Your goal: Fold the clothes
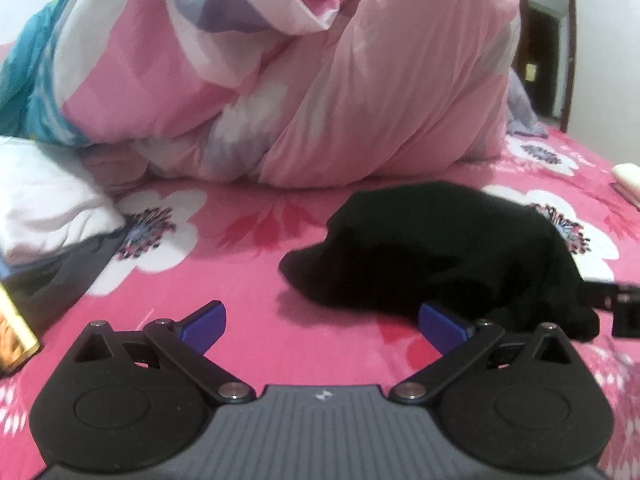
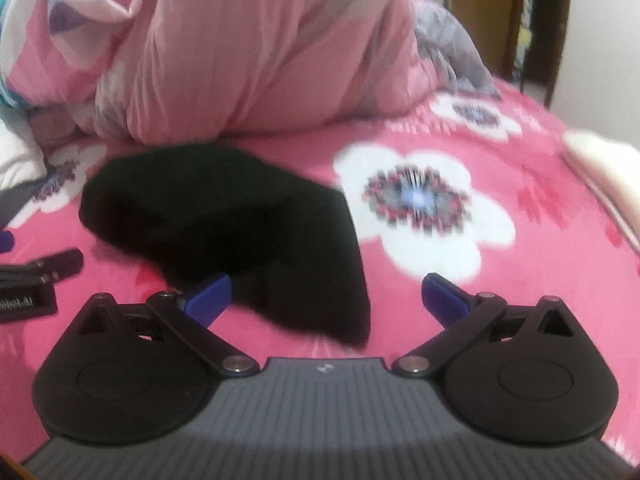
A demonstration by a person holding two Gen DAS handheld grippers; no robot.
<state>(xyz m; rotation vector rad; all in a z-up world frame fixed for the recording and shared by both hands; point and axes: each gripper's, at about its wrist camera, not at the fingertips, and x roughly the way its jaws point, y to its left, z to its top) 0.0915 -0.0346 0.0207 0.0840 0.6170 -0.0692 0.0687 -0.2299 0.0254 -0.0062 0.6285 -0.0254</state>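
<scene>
Floral bedsheet bears black garment.

Our left gripper hangs low over the pink floral bedsheet, its 2 blue fingertips spread wide, empty. The right one meets the edge of the bunched black garment. Behind it rises a pink duvet.

You're working under soft, even indoor light with no harsh glare. Both views are motion-blurred and bent at the fisheye edges. The black garment reads as a featureless dark mass, throwing a faint shadow onto the pink floral sheet.
</scene>
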